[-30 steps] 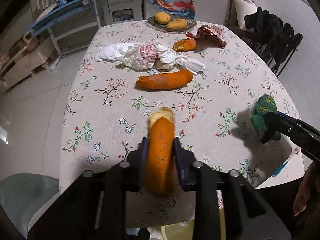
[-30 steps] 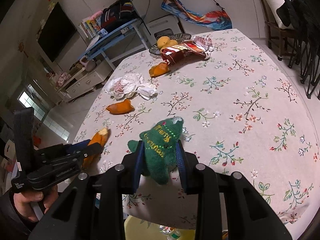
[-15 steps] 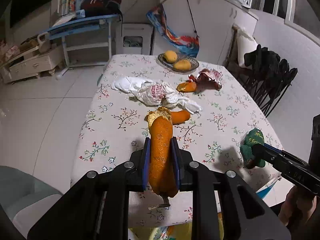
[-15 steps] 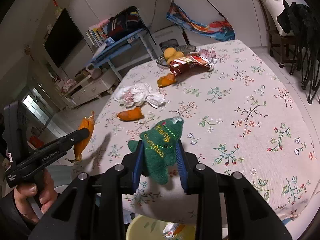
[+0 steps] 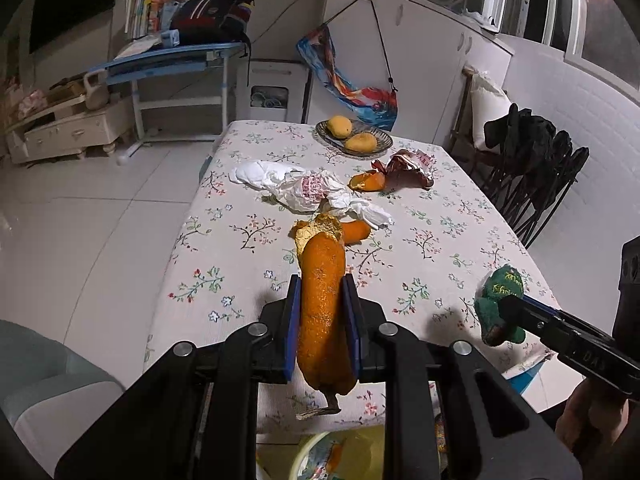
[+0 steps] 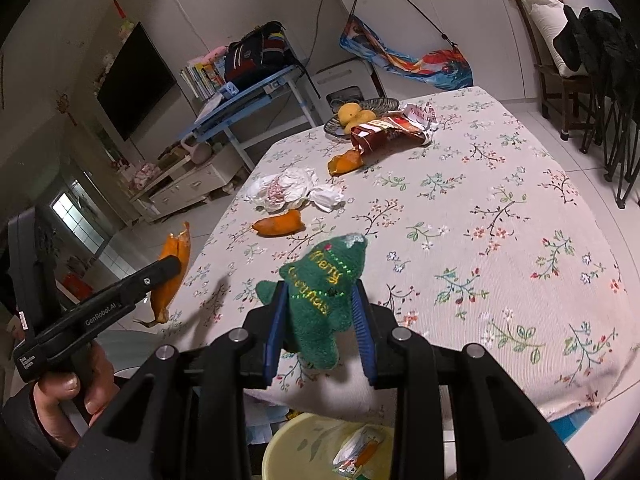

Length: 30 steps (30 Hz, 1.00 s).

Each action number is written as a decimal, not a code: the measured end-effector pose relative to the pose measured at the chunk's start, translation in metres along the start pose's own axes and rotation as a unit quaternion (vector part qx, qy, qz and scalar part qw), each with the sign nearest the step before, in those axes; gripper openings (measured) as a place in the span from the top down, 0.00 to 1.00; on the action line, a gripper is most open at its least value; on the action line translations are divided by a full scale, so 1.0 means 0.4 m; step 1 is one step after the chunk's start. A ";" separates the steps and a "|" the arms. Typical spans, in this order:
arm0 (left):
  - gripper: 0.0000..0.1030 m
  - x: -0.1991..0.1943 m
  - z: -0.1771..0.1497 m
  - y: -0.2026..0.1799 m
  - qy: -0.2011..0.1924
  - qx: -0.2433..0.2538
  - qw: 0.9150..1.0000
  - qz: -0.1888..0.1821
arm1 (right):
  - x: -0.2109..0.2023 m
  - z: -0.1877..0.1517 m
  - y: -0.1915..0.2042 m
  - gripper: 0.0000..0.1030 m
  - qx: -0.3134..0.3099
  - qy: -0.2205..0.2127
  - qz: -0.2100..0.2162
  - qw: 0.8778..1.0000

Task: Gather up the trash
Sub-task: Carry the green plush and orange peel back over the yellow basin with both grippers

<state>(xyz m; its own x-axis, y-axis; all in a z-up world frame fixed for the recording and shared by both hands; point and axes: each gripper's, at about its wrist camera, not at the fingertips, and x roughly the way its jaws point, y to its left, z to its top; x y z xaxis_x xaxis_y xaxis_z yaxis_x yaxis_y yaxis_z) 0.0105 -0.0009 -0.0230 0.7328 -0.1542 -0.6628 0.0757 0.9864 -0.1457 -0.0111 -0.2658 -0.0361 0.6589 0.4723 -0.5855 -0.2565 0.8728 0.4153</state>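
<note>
My left gripper (image 5: 322, 300) is shut on a long orange peel (image 5: 323, 308), held in the air in front of the table's near edge; it shows in the right wrist view (image 6: 172, 268) too. My right gripper (image 6: 320, 312) is shut on a green plush Christmas tree (image 6: 324, 296), also seen in the left wrist view (image 5: 500, 304), above the near edge. On the floral tablecloth (image 6: 500, 220) lie another orange peel (image 6: 278, 225), a third peel (image 6: 345, 161), crumpled white paper (image 6: 290, 190) and a red snack wrapper (image 6: 390, 132). A yellow bin (image 6: 304, 444) with trash stands below.
A dish with two mangoes (image 5: 354, 136) sits at the table's far end. Black folding chairs (image 5: 536, 168) stand to the right. A blue desk (image 5: 172, 64) and a low cabinet (image 5: 60, 128) stand at the far left. A grey-green seat (image 5: 44, 392) is near left.
My left gripper has lifted the peel off the table and pulled back toward the near edge. My right gripper has drawn back a little with the plush tree.
</note>
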 end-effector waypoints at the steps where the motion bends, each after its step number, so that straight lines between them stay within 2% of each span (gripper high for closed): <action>1: 0.81 -0.003 -0.004 -0.001 0.000 0.000 1.000 -0.001 | -0.001 -0.003 0.002 0.69 0.000 0.000 0.001 1.000; 30: 0.81 -0.116 -0.125 -0.030 -0.003 0.010 1.000 -0.027 | -0.072 -0.129 0.061 0.68 -0.026 0.023 0.004 0.999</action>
<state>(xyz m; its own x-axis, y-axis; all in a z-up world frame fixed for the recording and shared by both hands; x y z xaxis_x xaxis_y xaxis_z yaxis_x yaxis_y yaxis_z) -0.0582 -0.0083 -0.0273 0.7314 -0.2067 -0.6499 0.1288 0.9777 -0.1661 -0.0731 -0.2517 -0.0450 0.6235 0.4841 -0.6139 -0.2995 0.8732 0.3845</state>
